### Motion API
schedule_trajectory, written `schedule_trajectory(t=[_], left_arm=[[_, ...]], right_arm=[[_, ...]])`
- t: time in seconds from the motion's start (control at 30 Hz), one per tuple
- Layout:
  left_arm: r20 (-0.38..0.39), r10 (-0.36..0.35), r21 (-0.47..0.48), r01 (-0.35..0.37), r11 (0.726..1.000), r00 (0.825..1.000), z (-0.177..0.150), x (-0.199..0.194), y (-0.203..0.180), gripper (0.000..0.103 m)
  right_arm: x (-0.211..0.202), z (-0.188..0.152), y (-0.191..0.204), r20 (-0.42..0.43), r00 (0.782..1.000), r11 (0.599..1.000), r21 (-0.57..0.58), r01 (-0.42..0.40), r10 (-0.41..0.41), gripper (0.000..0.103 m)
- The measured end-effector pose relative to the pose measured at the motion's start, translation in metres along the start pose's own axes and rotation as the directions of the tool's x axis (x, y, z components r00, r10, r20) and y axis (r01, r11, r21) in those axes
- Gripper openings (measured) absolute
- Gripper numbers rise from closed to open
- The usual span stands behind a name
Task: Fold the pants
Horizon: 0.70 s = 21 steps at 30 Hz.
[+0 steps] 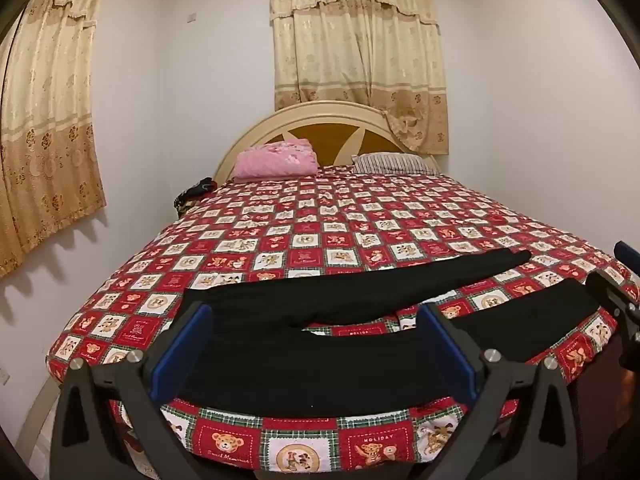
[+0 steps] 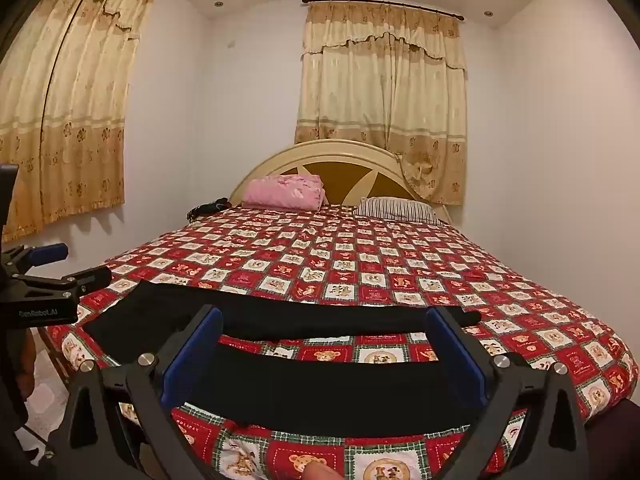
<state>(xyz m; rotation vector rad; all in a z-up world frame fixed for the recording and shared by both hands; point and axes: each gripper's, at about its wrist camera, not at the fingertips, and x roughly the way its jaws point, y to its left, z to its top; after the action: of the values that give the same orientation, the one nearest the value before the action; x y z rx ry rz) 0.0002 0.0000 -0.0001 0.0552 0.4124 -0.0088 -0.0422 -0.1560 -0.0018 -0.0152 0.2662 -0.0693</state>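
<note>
Fingers of both grippers — left gripper [image 1: 314, 344], right gripper [image 2: 324, 356] — spread wide, grasping nothing, above black pants [image 1: 304, 368].

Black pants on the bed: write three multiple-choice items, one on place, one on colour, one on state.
1. Where do the black pants lie?
A. near edge of the bed
B. by the headboard
C. on the floor

2. What colour is the folded blanket by the headboard?
A. blue
B. pink
C. green

3. How does the left tool stand?
A. shut on the pants
B. open
C. out of view

Answers:
1 A, the pants lie across the quilt's near edge.
2 B, it is plainly pink.
3 B, its blue pads stand wide apart.
</note>
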Motion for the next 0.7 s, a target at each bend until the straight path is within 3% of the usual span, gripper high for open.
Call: schedule_trajectory(t=[0.7], left_arm=[[-0.003, 0.0, -0.006, 0.0, 1.0, 1.0, -0.0034, 0.002, 0.0002, 0.103]], right_arm=[[0.0072, -0.0072, -0.0002, -0.002, 1.0, 1.0, -0.013, 0.001, -0.001, 0.102]])
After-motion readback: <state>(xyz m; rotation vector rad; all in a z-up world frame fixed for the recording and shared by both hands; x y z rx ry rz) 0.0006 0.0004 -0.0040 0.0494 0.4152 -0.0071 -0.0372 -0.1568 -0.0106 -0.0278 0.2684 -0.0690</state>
